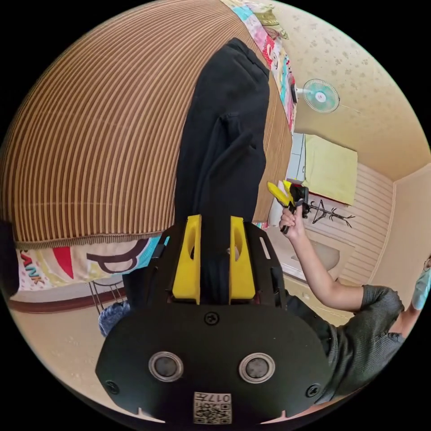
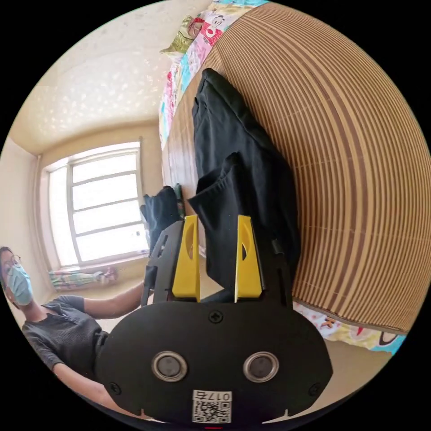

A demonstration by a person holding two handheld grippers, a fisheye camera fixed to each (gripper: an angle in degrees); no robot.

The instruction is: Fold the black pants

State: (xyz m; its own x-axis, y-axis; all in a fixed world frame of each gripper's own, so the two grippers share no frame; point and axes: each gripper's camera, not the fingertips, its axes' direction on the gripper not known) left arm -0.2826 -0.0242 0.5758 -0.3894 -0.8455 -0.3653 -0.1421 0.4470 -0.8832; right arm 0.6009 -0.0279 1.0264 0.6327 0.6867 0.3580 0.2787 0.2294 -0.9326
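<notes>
We've got the black pants (image 1: 224,134) on the striped mat (image 1: 98,134); left gripper (image 1: 214,224) pinching the fabric, right gripper (image 2: 217,224) spread w/ cloth between the jaws, can't tell if touching.

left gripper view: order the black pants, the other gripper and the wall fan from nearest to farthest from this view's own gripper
1. black pants: between the left gripper's jaws, running away over the striped mat.
2. right gripper: off to the right, held in a hand past the mat's edge.
3. fan: upper right, on the far wall.
</notes>
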